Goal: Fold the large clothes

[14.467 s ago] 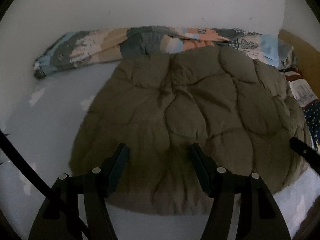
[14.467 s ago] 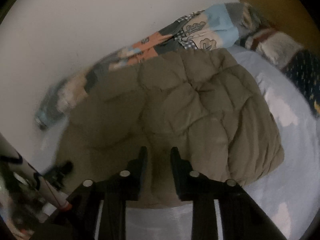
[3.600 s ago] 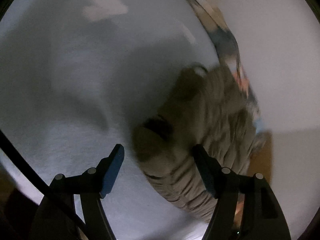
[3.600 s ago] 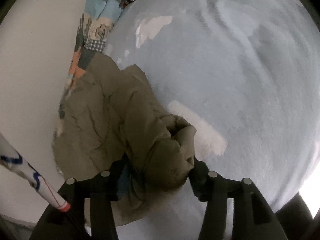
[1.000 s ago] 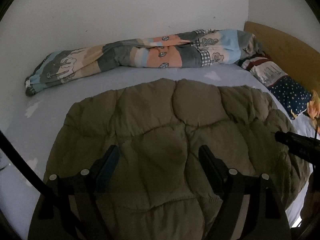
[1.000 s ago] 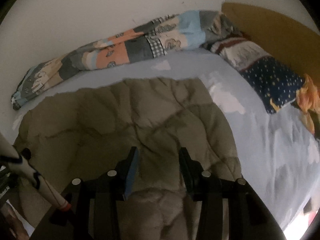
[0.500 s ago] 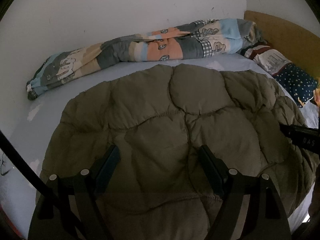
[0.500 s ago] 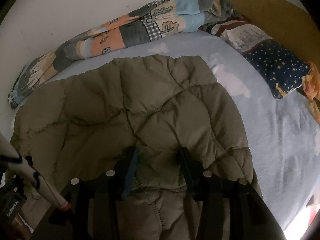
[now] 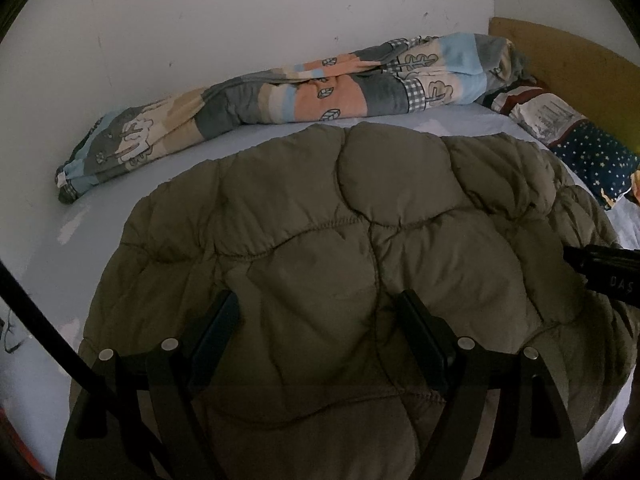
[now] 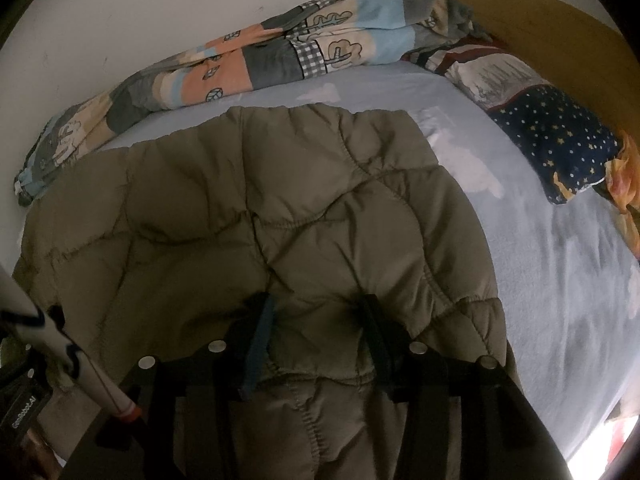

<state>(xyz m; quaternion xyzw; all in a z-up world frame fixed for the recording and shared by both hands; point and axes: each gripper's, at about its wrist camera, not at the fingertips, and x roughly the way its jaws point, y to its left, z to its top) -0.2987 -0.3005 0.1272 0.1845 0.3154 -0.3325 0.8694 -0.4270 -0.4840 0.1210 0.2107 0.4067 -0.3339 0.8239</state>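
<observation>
olive quilted jacket (image 9: 340, 248) spread flat across the pale blue sheet (image 10: 560, 280), back side up, puffy panels divided by stitched seams. far edge near the rolled patchwork quilt (image 9: 280, 100) along the white wall (image 9: 240, 20), a strip of sheet between them. near edge spilling off the bed's side toward both cameras.

left gripper (image 9: 320, 328) spread wide over the jacket's near part, fingers (image 9: 216, 324) well apart, a broad quilted panel lying between them. not pinching anything visible; cannot tell whether the tips touch the fabric or sit just above it. black cable (image 9: 40, 320) curving past on the left side of that view. dark body of the other tool poking in at the right edge, over the jacket's right shoulder area.

right gripper (image 10: 316, 320) part open, fingers (image 10: 260, 328) pushed into a puckered fold near the jacket's hem, fabric bunched up between them. jaws clearly not pressed together; cannot tell if the fold is truly gripped or only straddled. below the fingers, a stitched band of the jacket hanging down toward the camera.

beyond the jacket on the right: a pale patterned pillow (image 10: 492, 72) and a navy star pillow (image 10: 560, 140) against the tan headboard (image 10: 560, 20), something orange (image 10: 624, 184) at the far right edge. white stick (image 10: 48, 332) with blue markings and a red tip slanting across the lower left of the right view.
</observation>
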